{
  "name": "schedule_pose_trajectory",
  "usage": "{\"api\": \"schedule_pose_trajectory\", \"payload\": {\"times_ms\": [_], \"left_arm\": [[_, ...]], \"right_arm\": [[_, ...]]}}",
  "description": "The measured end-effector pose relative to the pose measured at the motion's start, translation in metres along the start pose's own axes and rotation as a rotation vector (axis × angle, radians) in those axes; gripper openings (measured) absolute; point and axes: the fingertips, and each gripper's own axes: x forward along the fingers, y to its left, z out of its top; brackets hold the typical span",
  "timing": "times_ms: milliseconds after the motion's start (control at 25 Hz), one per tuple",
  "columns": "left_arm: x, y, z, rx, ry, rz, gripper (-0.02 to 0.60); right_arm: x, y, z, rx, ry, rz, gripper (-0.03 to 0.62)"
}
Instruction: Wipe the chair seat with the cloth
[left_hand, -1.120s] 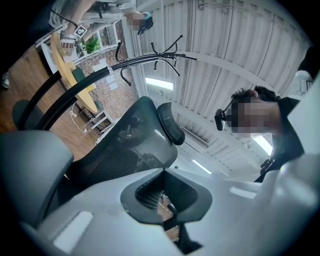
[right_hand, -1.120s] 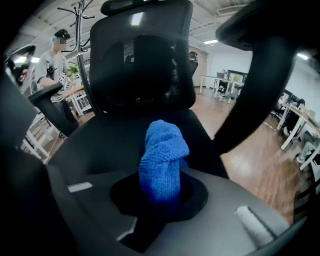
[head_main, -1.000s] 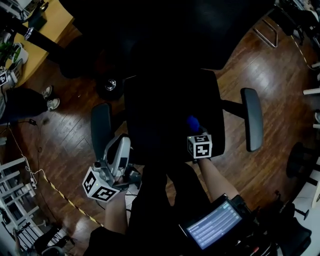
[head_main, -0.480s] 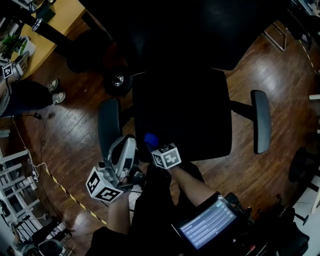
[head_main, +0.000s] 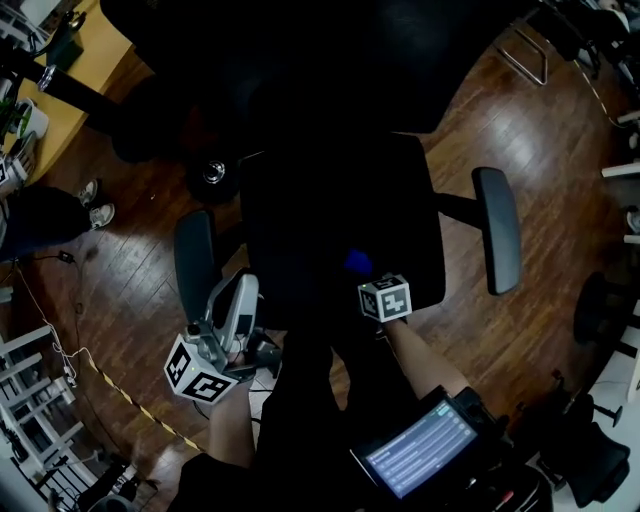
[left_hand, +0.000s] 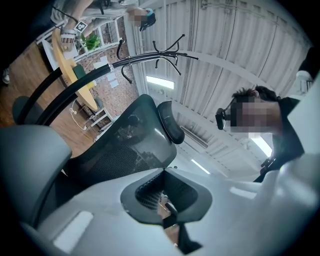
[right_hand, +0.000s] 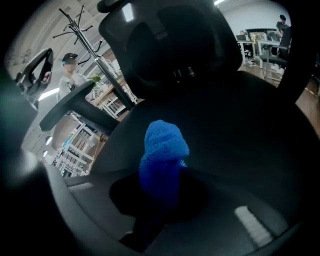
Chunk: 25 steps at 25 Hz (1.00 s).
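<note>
Clamping the soft, limp cloth by its bunched middle, right gripper sits over chair seat; left gripper closed, empty

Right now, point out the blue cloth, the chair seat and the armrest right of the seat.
blue cloth (right_hand: 162, 150): right gripper view, its bunched top.
chair seat (head_main: 330, 200): head view, middle of the black cushion.
armrest (head_main: 497, 240): head view, middle of its grey pad.

I count one chair with two armrests, left and right, and one cloth. There are two grippers, the left gripper and the right gripper. Then one screen, one desk and one coat stand.
</note>
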Motion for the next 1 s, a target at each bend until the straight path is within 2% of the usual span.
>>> {"api": "schedule_pose_trajectory", "payload": {"times_ms": [120,200,280,360,480,760,880,1000], "left_arm": [[0.009,-0.006,-0.004,-0.004,0.007,-0.020,-0.009],[0.014,-0.008,-0.006,-0.004,0.015,-0.034,-0.009],[0.018,-0.009,-0.006,-0.006,0.021,-0.042,-0.009],[0.020,-0.009,-0.007,-0.007,0.023,-0.045,-0.009],[0.020,-0.009,-0.012,-0.008,0.027,-0.042,-0.009],[0.020,0.000,-0.015,-0.024,0.018,-0.024,-0.009],[0.022,0.007,-0.015,-0.040,0.003,-0.021,-0.009],[0.021,0.011,-0.013,-0.064,-0.014,-0.019,-0.009]], "right_arm": [[-0.045,-0.063,0.009,-0.014,-0.026,-0.136,0.044],[-0.073,-0.098,0.011,0.032,-0.050,-0.220,0.044],[-0.091,-0.127,0.005,0.077,-0.058,-0.270,0.044],[-0.100,-0.142,0.005,0.063,-0.062,-0.285,0.044],[-0.105,-0.144,0.008,0.047,-0.079,-0.303,0.044],[-0.106,-0.137,0.026,0.102,-0.124,-0.337,0.044],[-0.078,-0.109,0.070,0.074,-0.171,-0.263,0.044],[-0.036,-0.069,0.132,-0.016,-0.193,-0.179,0.044]]}}
